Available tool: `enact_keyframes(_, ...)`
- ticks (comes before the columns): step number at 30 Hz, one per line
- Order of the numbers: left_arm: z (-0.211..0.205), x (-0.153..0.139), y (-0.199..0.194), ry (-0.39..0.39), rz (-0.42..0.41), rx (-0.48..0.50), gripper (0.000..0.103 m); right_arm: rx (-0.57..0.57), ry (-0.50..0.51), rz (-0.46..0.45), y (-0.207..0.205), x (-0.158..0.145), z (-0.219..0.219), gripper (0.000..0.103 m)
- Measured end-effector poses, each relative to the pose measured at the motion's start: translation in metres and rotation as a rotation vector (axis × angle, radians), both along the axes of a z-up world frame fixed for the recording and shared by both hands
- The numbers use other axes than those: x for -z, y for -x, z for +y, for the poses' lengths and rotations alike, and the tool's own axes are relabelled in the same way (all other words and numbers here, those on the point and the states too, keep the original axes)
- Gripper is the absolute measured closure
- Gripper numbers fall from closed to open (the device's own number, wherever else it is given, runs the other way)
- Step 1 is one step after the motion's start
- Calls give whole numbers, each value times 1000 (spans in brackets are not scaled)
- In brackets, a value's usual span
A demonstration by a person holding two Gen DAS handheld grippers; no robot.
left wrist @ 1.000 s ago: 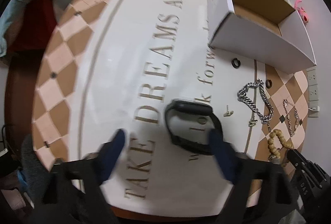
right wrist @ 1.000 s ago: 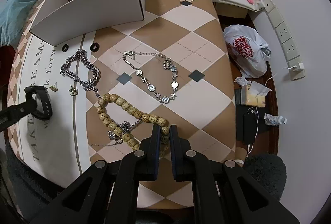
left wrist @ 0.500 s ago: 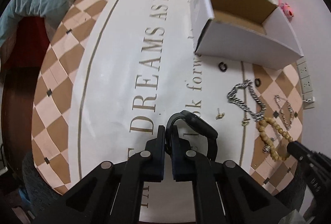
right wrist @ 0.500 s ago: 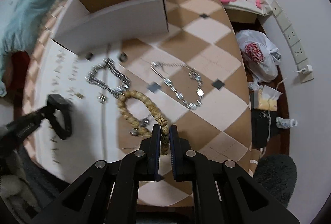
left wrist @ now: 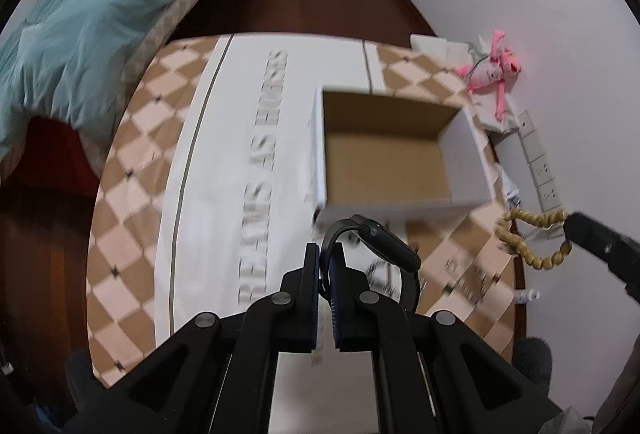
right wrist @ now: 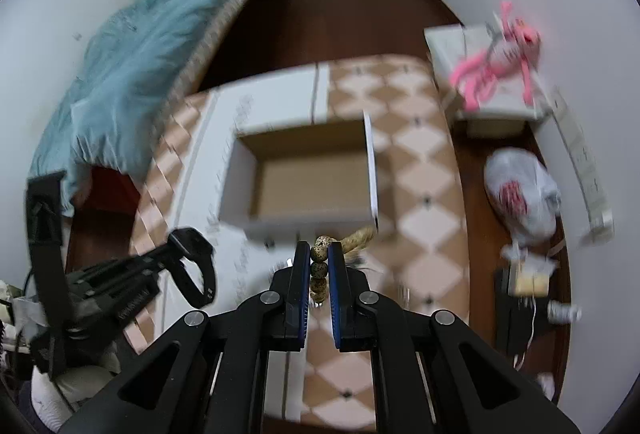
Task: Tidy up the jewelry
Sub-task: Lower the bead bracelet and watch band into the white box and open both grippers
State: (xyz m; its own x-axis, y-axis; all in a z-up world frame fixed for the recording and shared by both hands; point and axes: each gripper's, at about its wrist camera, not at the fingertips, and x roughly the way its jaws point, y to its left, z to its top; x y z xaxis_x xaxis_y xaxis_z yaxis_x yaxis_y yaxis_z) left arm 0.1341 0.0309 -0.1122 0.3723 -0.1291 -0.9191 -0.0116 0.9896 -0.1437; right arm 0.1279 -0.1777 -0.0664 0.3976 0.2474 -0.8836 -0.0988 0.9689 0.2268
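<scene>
Rigid black watch (left wrist: pixel 376 246) loop, knobbly speckled beads (right wrist: pixel 320 266) (likely wooden), pinched

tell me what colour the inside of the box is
Plain brown cardboard inside the box, white outside; clearest in the left wrist view.

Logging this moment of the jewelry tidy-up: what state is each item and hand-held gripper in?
Left hand-held gripper: shut on the black watch strap.
Black watch: lifted off the table.
Right hand-held gripper: shut on the bead bracelet.
Bead bracelet: lifted, dangling.
Cardboard box: open, inside bare.
</scene>
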Motion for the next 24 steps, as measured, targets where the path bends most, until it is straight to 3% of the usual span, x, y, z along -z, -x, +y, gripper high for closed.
enact_keyframes(4,-5,-10,-31,18,-3,3,101,-19,-14,-18,-39,-7,5,94)
enact_keyframes(11,-10,7,-89,68,76,17,100,-34,-13,70,-103,28,17,94)
enact_keyframes(20,-24,25,-126,98,175,37,92,-47,-12,129,-132,60,22,94)
enact_keyframes(22,-24,25,-130,101,186,24,86,-43,-40,163,-136,70,19,93)
enact_keyframes(23,-25,23,-130,90,178,24,72,-39,-45,172,-136,72,16,93)
enact_keyframes(24,-25,19,-130,77,165,22,41,-34,-50,188,-136,76,13,91)
